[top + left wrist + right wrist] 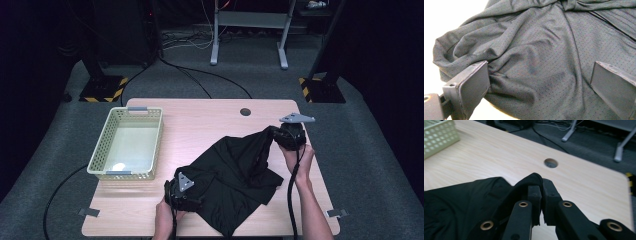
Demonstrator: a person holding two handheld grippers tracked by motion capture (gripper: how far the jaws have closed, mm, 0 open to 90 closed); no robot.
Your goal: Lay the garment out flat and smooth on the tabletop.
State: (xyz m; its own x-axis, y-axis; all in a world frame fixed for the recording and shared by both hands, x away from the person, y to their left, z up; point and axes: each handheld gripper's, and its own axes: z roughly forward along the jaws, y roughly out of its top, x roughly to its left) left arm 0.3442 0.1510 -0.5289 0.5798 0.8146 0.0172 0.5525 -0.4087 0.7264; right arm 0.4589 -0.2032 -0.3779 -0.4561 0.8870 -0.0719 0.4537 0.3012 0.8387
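Note:
A black mesh garment [235,170] lies crumpled on the wooden table [200,125], right of centre. My right gripper [276,135] is at the garment's far right corner, shut on a pinch of the fabric and holding that corner a little off the table. In the right gripper view its jaws [541,188] meet with the black cloth [461,207] folded over their tips. My left gripper [187,192] rests at the garment's near left edge. In the left gripper view its jaws [541,85] stand wide apart over the wrinkled cloth [536,50], and the left pad touches a fold.
A pale green plastic basket [157,140] stands at the table's left, seen also as the basket [436,137] in the right gripper view. A round cable hole [245,111] sits near the far edge. Bare tabletop lies between basket and garment. Cables trail off the near edge.

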